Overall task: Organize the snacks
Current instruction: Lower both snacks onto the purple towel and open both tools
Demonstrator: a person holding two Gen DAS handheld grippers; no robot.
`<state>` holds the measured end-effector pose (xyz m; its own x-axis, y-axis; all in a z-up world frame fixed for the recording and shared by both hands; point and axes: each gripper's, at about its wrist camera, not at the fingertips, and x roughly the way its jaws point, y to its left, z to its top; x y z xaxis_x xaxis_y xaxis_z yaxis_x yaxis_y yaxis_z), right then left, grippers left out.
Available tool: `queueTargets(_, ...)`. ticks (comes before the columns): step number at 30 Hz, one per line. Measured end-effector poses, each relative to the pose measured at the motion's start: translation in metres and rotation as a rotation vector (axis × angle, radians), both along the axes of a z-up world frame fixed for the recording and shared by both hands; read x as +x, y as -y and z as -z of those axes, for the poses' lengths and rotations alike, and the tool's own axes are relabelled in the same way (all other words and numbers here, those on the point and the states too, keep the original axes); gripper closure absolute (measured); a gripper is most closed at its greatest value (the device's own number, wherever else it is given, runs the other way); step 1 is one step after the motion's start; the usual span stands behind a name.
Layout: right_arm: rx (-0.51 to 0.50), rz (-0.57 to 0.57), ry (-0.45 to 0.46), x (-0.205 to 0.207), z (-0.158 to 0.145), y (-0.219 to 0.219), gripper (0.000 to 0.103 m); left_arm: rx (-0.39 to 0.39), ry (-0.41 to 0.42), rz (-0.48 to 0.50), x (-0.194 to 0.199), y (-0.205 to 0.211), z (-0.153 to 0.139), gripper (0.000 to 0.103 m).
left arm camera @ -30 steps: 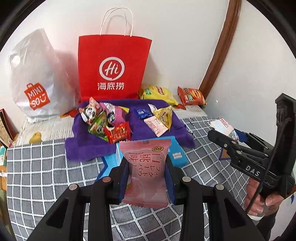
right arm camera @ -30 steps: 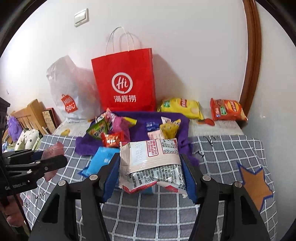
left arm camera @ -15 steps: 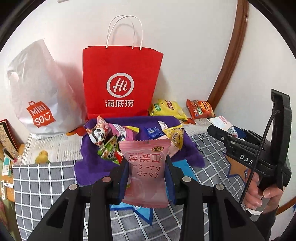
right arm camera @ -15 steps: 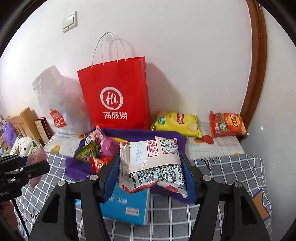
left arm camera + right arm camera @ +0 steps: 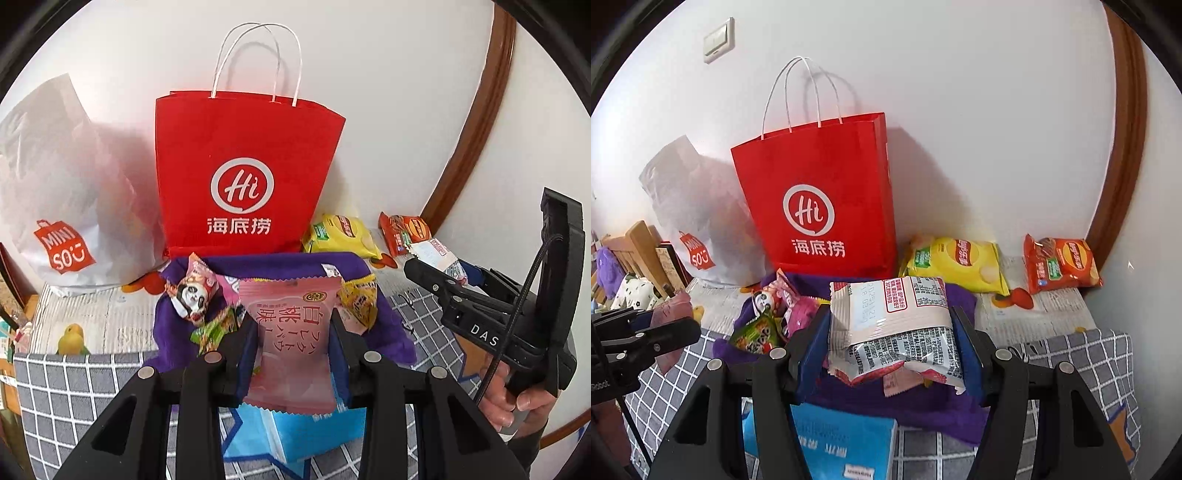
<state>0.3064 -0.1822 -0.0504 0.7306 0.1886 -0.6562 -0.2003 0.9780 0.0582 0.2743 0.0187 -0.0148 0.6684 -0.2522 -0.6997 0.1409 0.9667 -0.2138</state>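
Paper bag [image 5: 820, 206] stands upright vs. the wall at the back, w/ a plastic bag [image 5: 683, 206] to its left and two chip bags [image 5: 956, 264] lying to its right. In front of the paper bag a cloth [image 5: 934, 410] lies on the bed [image 5: 1082, 354], w/ small snack packets [image 5: 194, 295] piled on its left part; a box [image 5: 827, 443] sits just in front of the cloth. Nearest, left hand-held gripper [image 5: 293, 350] holds a snack pack [image 5: 291, 343] & right hand-held gripper [image 5: 892, 350] holds a snack pouch [image 5: 892, 328], both above the cloth.

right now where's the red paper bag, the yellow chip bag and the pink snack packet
red paper bag [image 5: 242, 192], left wrist view, its white logo
yellow chip bag [image 5: 956, 264], right wrist view, front face
pink snack packet [image 5: 291, 332], left wrist view, printed front
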Motion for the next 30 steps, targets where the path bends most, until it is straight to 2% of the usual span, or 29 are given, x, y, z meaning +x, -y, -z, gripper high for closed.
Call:
queueTargets(14,-0.007,-0.004,0.022,0.033,-0.005,-0.007,0.041,-0.005,0.003,-0.005,0.038,-0.006,0.004,0.069)
queueTargets(25,-0.018,-0.033,-0.028,0.052,0.026,-0.011,0.041,-0.021,-0.035,-0.017,0.069,-0.014,0.025,0.069)
queueTargets(30,-0.026,-0.044,-0.07,0.063,0.044,-0.009,0.041,-0.058,-0.069,-0.04,0.083,-0.03,0.044,0.069)
